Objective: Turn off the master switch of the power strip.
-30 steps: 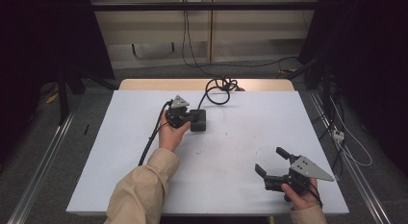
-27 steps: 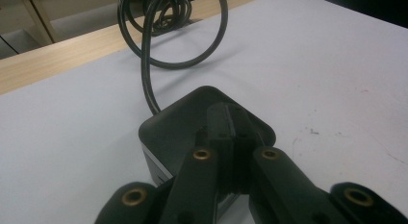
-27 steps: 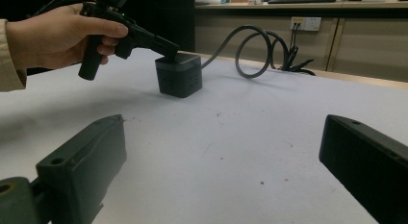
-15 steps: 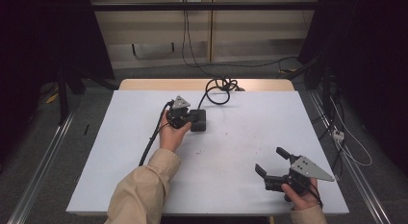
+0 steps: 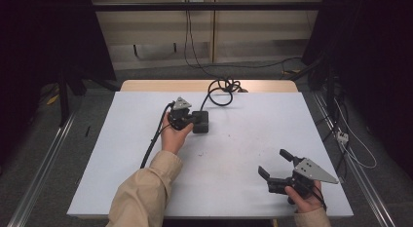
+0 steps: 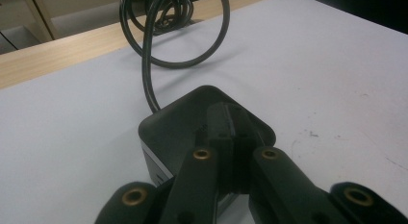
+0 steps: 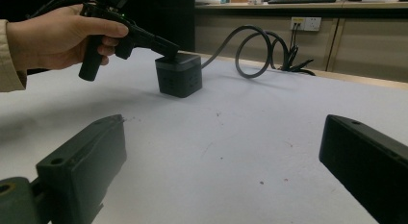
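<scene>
A black cube-shaped power box [image 5: 201,123] sits on the white table [image 5: 253,120] left of centre, towards the back. Its thick black cable [image 5: 221,90] coils off to the far edge. My left gripper [image 5: 194,119] is shut, jaws pressed together, tips resting on the cube's top face [image 6: 178,123]; nothing shows between them. In the right gripper view the same cube [image 7: 179,75] stands with the left gripper [image 7: 168,50] touching its top. My right gripper [image 5: 273,162] is held open at the near right corner, jaws wide apart [image 7: 221,156], with nothing between them.
The cable loops [image 6: 159,36] lie at the back over a strip of bare wood [image 5: 146,85]. Dark curtains and floor rails flank the table. A wall socket [image 7: 308,23] is on the panel behind.
</scene>
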Demonstrator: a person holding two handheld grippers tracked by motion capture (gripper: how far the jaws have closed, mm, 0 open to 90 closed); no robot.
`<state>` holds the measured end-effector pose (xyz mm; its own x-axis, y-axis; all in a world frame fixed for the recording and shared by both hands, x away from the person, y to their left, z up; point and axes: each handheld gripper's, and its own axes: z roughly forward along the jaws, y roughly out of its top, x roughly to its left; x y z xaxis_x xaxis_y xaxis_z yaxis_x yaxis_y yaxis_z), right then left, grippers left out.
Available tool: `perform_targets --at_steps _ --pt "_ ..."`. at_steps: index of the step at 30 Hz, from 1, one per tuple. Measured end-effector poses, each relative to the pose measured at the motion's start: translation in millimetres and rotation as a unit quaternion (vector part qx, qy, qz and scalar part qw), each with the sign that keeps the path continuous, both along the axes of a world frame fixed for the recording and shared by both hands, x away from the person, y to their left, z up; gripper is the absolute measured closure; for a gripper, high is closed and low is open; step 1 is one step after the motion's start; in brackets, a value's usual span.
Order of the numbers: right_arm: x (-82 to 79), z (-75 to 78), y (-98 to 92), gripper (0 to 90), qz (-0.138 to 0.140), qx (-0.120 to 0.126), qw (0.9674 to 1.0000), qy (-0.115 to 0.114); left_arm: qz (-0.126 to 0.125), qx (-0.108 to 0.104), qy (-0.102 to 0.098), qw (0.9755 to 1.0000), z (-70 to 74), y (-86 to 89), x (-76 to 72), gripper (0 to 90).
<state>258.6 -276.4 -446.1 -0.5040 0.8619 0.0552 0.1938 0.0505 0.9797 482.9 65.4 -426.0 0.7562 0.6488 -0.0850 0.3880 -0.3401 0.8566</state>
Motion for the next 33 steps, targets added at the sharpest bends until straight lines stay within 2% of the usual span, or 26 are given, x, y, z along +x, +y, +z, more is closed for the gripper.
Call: perform_targets --at_steps 7,11,17,18,19,22,27,33 --pt "0.3 0.0 -0.4 2.1 0.0 0.001 1.0 0.0 0.0 0.001 -0.001 1.0 0.0 -0.7 -0.7 90.0" --pt "0.6 -0.4 -0.4 2.1 0.0 0.001 1.0 -0.001 0.003 -0.007 0.002 1.0 -0.6 -1.0 -0.8 90.0" --pt "1.7 -0.6 0.1 2.1 0.0 0.001 1.0 0.001 0.004 0.0 -0.001 1.0 0.1 -0.4 -0.5 90.0" --pt "1.9 -0.4 0.2 2.1 0.001 0.001 1.0 0.0 0.006 -0.007 0.002 1.0 0.4 -0.2 -0.9 90.0" --pt "2.1 -0.3 0.5 2.1 0.002 0.001 1.0 0.0 0.009 -0.024 0.007 0.9997 1.4 0.7 -0.8 90.0" --pt "2.6 -0.4 0.8 2.1 0.002 0.001 1.0 0.0 0.009 -0.01 0.003 0.9999 2.6 -0.4 -1.3 90.0" --pt "2.5 0.1 -0.3 2.1 0.0 0.002 1.0 0.0 0.011 -0.018 0.012 0.9997 2.6 0.3 -1.0 90.0" --pt "1.6 0.3 -1.2 2.1 -0.001 0.003 1.0 -0.001 0.006 -0.026 0.012 0.9996 3.2 -0.9 -1.8 90.0"
